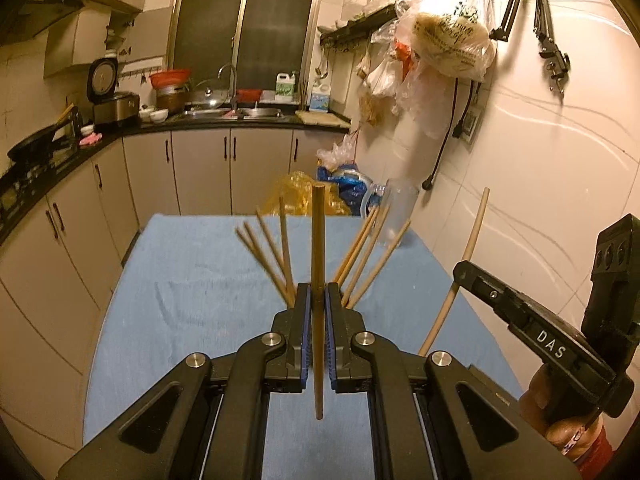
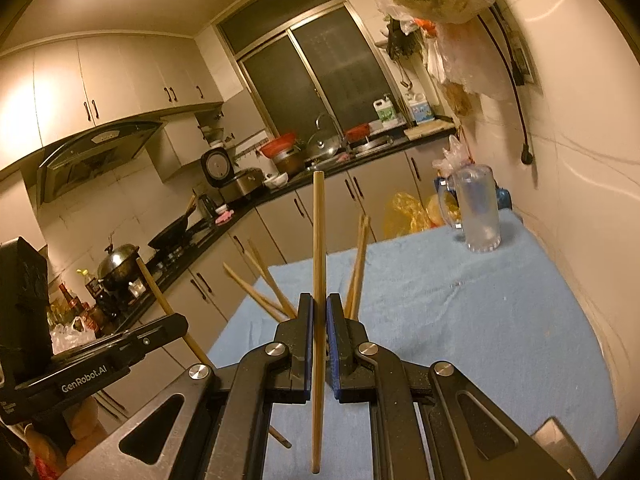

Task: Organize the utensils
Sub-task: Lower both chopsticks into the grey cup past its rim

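My left gripper (image 1: 318,294) is shut on one wooden chopstick (image 1: 318,240) that stands upright between its blue pads. My right gripper (image 2: 319,306) is shut on another upright chopstick (image 2: 318,240). Each gripper shows in the other's view, the right gripper (image 1: 460,270) with its pale chopstick (image 1: 474,236), the left gripper (image 2: 182,322) with its chopstick (image 2: 154,288). Several loose chopsticks (image 1: 362,256) fan out on the blue cloth (image 1: 192,280) just beyond the fingertips; they also show in the right wrist view (image 2: 260,280). A clear plastic mug (image 2: 478,208) stands upright at the table's far right corner.
The blue-clothed table (image 2: 460,312) stands against the tiled wall on the right. Plastic bags (image 1: 444,44) hang on that wall, with a dangling power cord (image 1: 444,140). Yellow and blue bags (image 1: 340,188) lie past the far table edge. Kitchen counters and cabinets (image 1: 80,200) run along the left.
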The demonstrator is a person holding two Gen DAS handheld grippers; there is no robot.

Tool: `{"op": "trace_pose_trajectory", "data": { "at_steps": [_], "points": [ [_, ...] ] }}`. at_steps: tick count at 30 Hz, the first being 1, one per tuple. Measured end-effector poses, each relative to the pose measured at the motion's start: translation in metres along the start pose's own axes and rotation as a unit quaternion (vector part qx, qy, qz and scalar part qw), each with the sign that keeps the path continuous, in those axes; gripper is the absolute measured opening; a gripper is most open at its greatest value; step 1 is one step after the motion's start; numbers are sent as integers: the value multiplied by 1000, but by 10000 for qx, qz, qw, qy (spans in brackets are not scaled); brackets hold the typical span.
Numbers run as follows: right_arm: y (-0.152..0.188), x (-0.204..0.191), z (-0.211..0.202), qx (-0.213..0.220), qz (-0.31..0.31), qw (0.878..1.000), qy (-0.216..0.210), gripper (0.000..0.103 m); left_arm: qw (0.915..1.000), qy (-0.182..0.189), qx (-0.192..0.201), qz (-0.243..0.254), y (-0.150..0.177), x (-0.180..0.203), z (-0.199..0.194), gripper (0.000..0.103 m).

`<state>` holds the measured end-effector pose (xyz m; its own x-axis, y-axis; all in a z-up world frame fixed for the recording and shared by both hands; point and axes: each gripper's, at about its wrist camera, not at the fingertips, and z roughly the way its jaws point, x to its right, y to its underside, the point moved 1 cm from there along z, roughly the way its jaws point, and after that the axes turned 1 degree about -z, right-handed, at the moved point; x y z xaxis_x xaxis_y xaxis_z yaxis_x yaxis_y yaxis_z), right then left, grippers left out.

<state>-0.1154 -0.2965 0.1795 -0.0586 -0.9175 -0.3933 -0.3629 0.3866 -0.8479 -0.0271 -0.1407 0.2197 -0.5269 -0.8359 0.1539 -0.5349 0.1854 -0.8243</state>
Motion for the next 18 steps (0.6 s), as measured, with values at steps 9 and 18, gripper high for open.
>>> {"op": "trace_pose_trajectory", "data": {
  "at_steps": [9,18],
  "points": [
    [-40,-8,12,331,-49,9994,42,7,9992,11,402,47,-48,1,-5,6],
    [-68,-11,38,627,-80,9979,158,7,9980,21,614,-171,-78,-6,17,6]
  ]
}}
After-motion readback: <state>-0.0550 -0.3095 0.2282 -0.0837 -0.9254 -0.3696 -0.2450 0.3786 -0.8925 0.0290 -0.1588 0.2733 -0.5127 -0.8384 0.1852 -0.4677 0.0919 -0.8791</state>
